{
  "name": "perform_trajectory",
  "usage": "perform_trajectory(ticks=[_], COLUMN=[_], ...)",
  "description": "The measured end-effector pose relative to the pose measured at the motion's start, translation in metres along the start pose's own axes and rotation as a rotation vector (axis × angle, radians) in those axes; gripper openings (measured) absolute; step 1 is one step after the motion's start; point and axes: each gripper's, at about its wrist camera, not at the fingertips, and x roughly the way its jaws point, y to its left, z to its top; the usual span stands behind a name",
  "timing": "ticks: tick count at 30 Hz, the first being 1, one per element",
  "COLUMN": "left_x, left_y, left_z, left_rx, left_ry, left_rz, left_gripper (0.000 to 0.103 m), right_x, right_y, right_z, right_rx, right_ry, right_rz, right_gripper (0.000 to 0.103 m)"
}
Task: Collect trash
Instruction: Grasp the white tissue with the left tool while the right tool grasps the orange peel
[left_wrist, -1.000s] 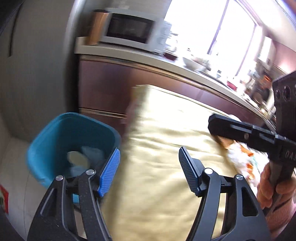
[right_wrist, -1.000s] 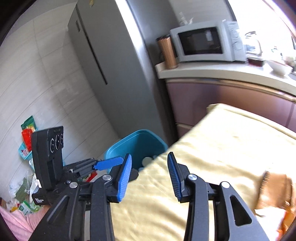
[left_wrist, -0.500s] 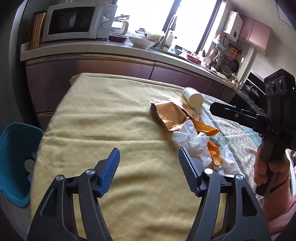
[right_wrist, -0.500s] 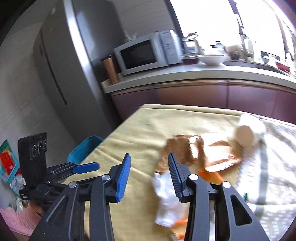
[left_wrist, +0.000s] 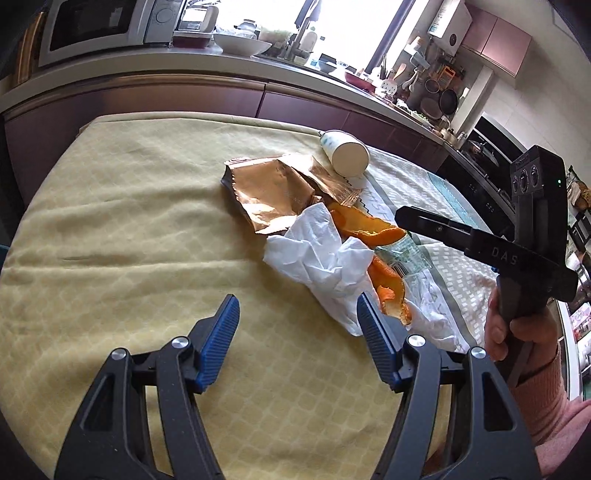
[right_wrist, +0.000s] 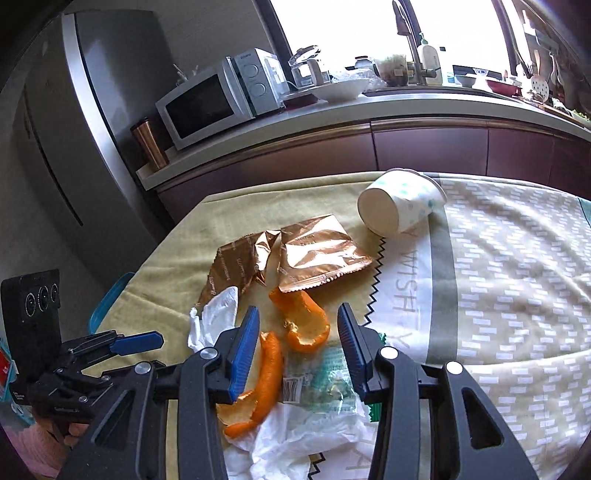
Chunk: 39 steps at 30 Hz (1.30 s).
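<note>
The tabletop (left_wrist: 122, 229) carries a yellow quilted cloth, in a kitchen with a microwave (right_wrist: 218, 99) and refrigerator (right_wrist: 85, 122) behind. The trash lies clustered mid-cloth: copper foil wrappers (right_wrist: 317, 254), orange peel (right_wrist: 306, 321), crumpled tissue (left_wrist: 325, 258), a tipped paper cup (right_wrist: 399, 206). Left tongs (left_wrist: 297, 341) and right tongs (right_wrist: 299, 350) stand spread, gripping nothing. A blue bin (right_wrist: 107, 306) shows only its rim; a clear wrapper (right_wrist: 325, 384) is partly hidden.

A yellow tablecloth (left_wrist: 122, 229) is being spread over the table, with a patterned cloth (right_wrist: 498, 280) being laid just beside it. A microwave (right_wrist: 218, 99) and a white bowl (right_wrist: 338, 88) are being kept on the counter (right_wrist: 369, 107), a fridge (right_wrist: 81, 110) being stood alongside
</note>
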Motion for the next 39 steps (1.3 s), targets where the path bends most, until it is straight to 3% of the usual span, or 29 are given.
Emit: perform_trajectory(ticks=[8,14,23,30,32,34,39], left_x=[0.020,0.024,0.035,0.026,0.023,0.020,0.014], left_y=[-0.004,-0.008,-0.012,-0.010,-0.009,-0.007,-0.005], left_z=[0.007,0.011,0.010,0.006,0.006,0.005,0.005], left_rx=[-0.021,-0.024,-0.042,-0.040,-0.042,-0.043,-0.037], left_ry=[0.038,0.051,0.079,0.064,0.058,0.050,0.036], left_rz=[-0.020,-0.028,-0.075,-0.082,-0.078,-0.077,-0.062], left_gripper=[0.066,0.058,0.016,0.003,0.003,0.001,0.001], right_x=[0.015,0.014,0.018,0.021,0.021,0.021,0.018], right_y=[-0.007,-0.007,-0.012,-0.009,-0.009,-0.008,-0.006], right_z=[-0.006,-0.008,-0.011,-0.011,-0.011,-0.011,-0.012], right_rx=[0.001,-0.003,0.007,-0.007,-0.007,-0.009,-0.021], right_ry=[0.031,0.027,0.050,0.056,0.055,0.057,0.050], right_rz=[-0.007,-0.001,-0.006,-0.004,-0.002,0.003,0.008], right_gripper=[0.042,0.042,0.042,0.042,0.039,0.026,0.019])
